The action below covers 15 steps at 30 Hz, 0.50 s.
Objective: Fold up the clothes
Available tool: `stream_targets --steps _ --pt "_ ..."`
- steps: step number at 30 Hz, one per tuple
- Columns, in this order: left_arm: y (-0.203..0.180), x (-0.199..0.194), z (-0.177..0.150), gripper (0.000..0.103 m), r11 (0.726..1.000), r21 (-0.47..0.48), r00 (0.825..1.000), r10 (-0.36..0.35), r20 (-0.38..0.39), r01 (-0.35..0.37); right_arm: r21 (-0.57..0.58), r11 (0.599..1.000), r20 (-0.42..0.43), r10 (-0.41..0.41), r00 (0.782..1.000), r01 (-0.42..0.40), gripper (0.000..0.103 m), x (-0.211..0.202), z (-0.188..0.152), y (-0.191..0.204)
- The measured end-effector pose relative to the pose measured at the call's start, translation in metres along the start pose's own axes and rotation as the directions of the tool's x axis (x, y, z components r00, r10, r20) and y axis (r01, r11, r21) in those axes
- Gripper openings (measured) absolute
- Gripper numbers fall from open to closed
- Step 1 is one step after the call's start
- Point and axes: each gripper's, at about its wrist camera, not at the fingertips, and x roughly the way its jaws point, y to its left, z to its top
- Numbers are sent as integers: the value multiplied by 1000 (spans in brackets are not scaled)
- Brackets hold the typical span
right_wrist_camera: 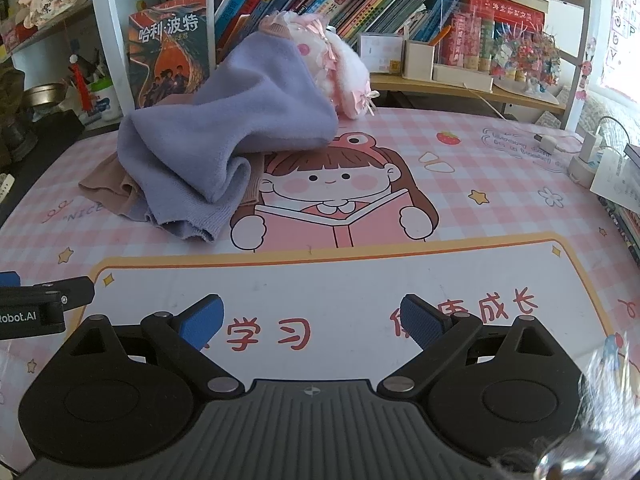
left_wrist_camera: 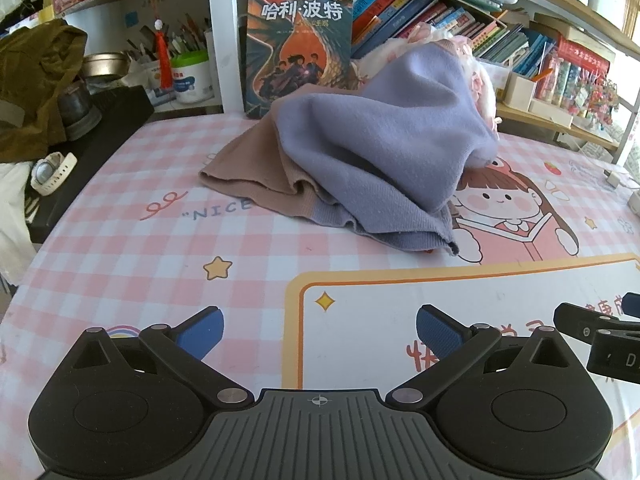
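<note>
A crumpled lilac and tan garment (left_wrist_camera: pixel 372 152) (right_wrist_camera: pixel 208 148) lies in a heap at the back of the pink checked desk mat (left_wrist_camera: pixel 120 248) (right_wrist_camera: pixel 500 184), its top draped against a pink plush toy (right_wrist_camera: pixel 340 60). My left gripper (left_wrist_camera: pixel 319 330) hovers open over the mat's near side, well short of the garment, nothing between its blue pads. My right gripper (right_wrist_camera: pixel 312 322) is open too, beside the left one, with the garment ahead to its left. Each gripper's edge shows in the other's view.
A large book (left_wrist_camera: pixel 300 40) stands upright behind the garment, with rows of books (right_wrist_camera: pixel 360 4) on the shelf. A brown jacket (left_wrist_camera: pixel 36 80), black box and watch (left_wrist_camera: pixel 52 172) sit at the left. Chargers and cables (right_wrist_camera: pixel 584 148) lie at the right edge.
</note>
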Motion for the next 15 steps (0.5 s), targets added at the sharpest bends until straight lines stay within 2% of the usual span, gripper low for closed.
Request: stream_targets --steps 15 --pt "1 -2 -2 103 1000 -6 1000 1 3 -1 -11 1000 2 7 1000 -7 96 -3 -1 2"
